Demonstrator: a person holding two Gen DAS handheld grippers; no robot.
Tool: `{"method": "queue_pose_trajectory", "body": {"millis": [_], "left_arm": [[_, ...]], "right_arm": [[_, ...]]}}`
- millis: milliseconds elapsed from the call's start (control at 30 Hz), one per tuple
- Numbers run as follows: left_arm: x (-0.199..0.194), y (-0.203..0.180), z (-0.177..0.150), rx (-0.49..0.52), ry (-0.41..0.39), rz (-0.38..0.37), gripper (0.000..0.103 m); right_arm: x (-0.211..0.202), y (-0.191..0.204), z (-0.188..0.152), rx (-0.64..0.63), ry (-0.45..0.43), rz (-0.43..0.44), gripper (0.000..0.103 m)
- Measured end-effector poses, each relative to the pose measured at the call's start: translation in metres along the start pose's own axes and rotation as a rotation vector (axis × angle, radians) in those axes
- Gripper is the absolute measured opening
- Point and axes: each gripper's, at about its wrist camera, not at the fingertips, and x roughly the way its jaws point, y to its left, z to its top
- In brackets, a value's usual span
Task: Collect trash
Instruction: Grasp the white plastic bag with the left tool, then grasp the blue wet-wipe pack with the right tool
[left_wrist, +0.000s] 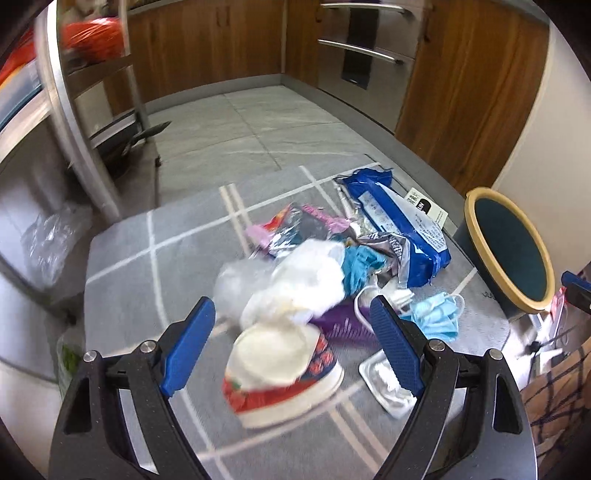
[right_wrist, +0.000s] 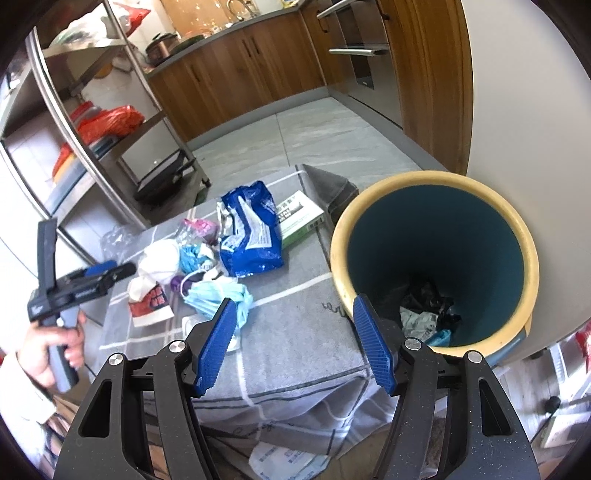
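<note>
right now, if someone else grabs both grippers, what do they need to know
Left gripper: open, empty, above the paper cup at the near edge of the trash pile.
Right gripper: open, empty, beside the bin.
Bin: stands at the right of the grey checked cloth; a few scraps already lie at its bottom.
Left on the cloth: cup, white tissue wad, blue face mask, blue wrapper, purple piece, foil blister, small box.
Next, probably: close on the cup and carry it to the bin.
</note>
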Motion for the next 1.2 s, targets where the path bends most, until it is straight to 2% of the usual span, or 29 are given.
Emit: {"method": "queue_pose_trajectory", "body": {"millis": [100, 167, 200, 233, 267, 300, 333, 400, 700, 900, 1067, 1200], "left_arm": [[0.020, -0.013, 0.006, 0.071, 0.018, 0.011, 0.080], [0.031, -0.018, 0.008, 0.102, 0.035, 0.027, 0.073], [0.036, -0.019, 0.008, 0.112, 0.045, 0.035, 0.066], [0.041, -0.020, 0.008, 0.117, 0.057, 0.036, 0.055], [0.044, -0.020, 0.007, 0.120, 0.067, 0.039, 0.049], [0.046, -0.020, 0.006, 0.119, 0.074, 0.044, 0.037], [0.046, -0.019, 0.005, 0.111, 0.079, 0.040, 0.020], [0.044, -0.016, 0.005, 0.091, 0.079, 0.031, 0.012], [-0.018, -0.008, 0.012, -0.011, -0.046, -0.036, 0.010], [-0.066, 0.009, 0.016, -0.129, -0.138, -0.121, 0.009], [-0.090, 0.017, 0.013, -0.179, -0.188, -0.165, 0.009], [-0.094, 0.021, 0.012, -0.195, -0.208, -0.183, 0.009]], "right_arm": [[0.003, -0.002, -0.001, 0.006, 0.011, -0.007, 0.067], [0.005, -0.002, -0.001, 0.004, 0.014, -0.011, 0.067], [0.007, -0.002, -0.001, 0.002, 0.018, -0.014, 0.067], [0.008, -0.001, -0.001, 0.001, 0.021, -0.016, 0.067], [0.010, -0.001, -0.001, 0.000, 0.025, -0.019, 0.067], [0.012, -0.001, -0.001, -0.001, 0.029, -0.021, 0.067], [0.013, -0.001, -0.002, -0.001, 0.032, -0.022, 0.067], [0.015, 0.000, -0.002, -0.002, 0.035, -0.022, 0.067], [0.021, 0.015, 0.003, -0.031, 0.042, 0.005, 0.067], [0.027, 0.027, 0.015, -0.069, 0.030, 0.026, 0.067], [0.041, 0.035, 0.032, -0.107, 0.023, 0.029, 0.067], [0.063, 0.040, 0.049, -0.124, 0.037, 0.029, 0.067]]}}
